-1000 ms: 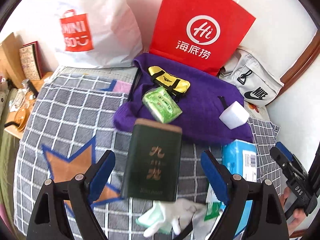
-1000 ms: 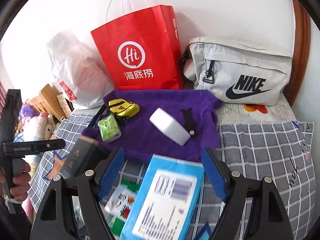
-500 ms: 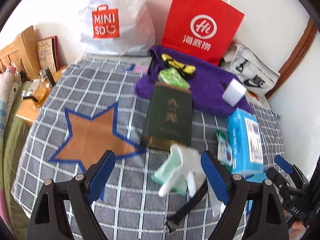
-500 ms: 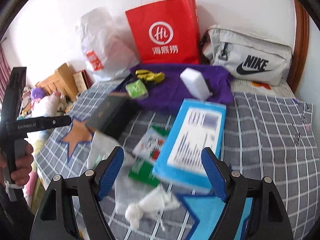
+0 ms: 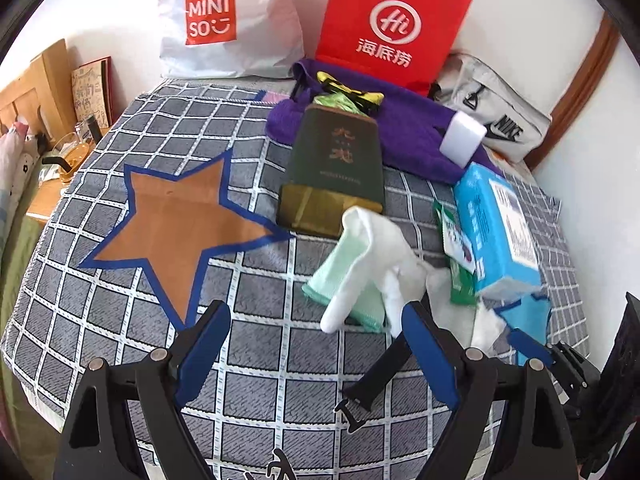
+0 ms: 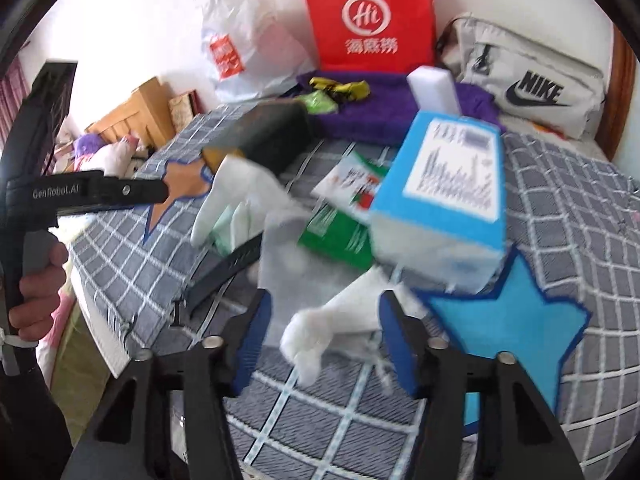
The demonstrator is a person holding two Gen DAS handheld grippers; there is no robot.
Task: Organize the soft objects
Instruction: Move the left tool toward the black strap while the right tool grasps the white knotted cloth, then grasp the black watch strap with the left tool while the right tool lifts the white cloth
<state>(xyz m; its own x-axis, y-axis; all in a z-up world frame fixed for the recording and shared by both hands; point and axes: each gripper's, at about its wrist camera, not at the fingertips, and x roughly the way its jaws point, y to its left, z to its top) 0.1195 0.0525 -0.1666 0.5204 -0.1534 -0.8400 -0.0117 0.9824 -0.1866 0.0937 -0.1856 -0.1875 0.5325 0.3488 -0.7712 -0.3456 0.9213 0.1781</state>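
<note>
- Left claw (image 5: 316,344) hangs spread wide above the grey checked bedspread (image 5: 120,320), holding nothing.
- Right claw (image 6: 324,336) is spread too, its blue pads on either side of a crumpled white glove (image 6: 332,320); contact unclear.
- Beyond lie a white glove over a mint-green cloth (image 5: 352,276), beside a blue tissue pack (image 5: 496,224) and a dark green box (image 5: 336,164).
- Farther back: purple towel (image 5: 408,132), red paper bag (image 5: 392,28), grey Nike pouch (image 5: 496,116).

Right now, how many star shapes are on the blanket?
2. An orange star lies left of the dark green box; a blue star lies in front of the blue tissue pack. More may be hidden under the pile.
</note>
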